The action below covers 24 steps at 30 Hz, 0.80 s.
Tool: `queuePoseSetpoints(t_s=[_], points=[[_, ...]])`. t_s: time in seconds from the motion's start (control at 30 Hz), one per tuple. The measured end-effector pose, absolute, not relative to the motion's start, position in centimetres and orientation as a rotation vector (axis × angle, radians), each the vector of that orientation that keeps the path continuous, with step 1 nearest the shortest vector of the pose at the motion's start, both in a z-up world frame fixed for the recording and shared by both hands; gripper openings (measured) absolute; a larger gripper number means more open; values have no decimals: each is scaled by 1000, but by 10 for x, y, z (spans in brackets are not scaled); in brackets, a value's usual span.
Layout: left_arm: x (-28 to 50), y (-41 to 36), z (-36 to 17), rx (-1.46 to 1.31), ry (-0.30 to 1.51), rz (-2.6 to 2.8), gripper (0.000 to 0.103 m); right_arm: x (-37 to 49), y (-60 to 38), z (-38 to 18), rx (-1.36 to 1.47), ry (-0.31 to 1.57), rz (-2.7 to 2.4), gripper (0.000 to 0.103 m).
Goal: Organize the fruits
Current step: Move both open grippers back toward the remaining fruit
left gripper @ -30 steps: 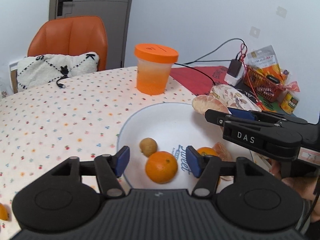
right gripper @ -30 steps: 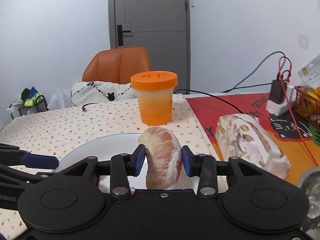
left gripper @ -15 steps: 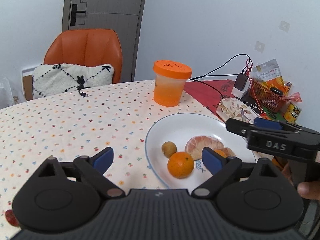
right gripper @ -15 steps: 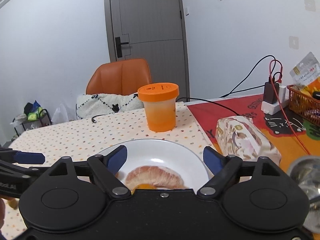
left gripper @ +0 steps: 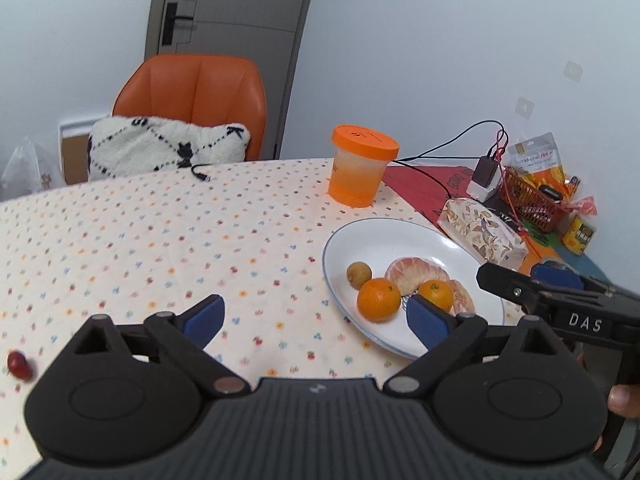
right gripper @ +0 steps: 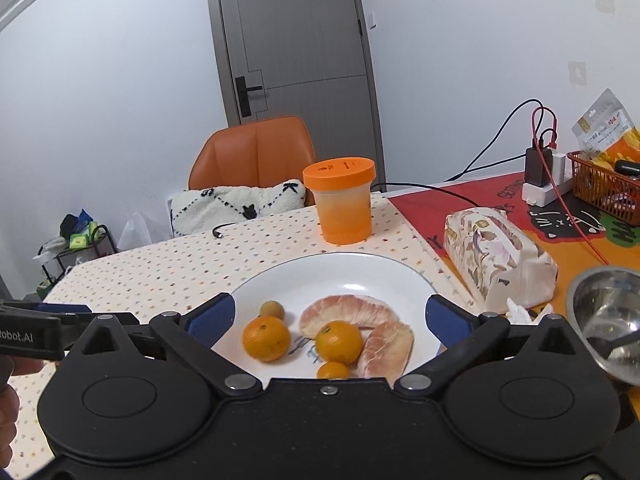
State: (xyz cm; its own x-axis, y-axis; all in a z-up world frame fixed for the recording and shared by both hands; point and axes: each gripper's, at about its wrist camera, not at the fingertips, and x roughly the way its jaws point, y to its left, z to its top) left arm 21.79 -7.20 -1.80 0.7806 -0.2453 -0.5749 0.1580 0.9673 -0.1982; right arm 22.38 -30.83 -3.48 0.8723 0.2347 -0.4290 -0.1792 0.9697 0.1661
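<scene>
Fruits (right gripper: pixel 328 336) fill plate (right gripper: pixel 360 268); orange cup (right gripper: pixel 342 204), tissue pack (right gripper: pixel 496 256) nearby.

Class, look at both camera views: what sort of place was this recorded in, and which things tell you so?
Most likely a dining area in a home. A table with a flower-dotted cloth bears a white plate of fruit, an orange chair with a cushion is drawn up to it, and a grey room door stands behind.
</scene>
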Motion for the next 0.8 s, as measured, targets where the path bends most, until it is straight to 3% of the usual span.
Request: queuePoseSetpoints(t_s=[0.8], points=[[167,8,-8,-150,647,-101,101,181,-266,-29,148,514,298,103]])
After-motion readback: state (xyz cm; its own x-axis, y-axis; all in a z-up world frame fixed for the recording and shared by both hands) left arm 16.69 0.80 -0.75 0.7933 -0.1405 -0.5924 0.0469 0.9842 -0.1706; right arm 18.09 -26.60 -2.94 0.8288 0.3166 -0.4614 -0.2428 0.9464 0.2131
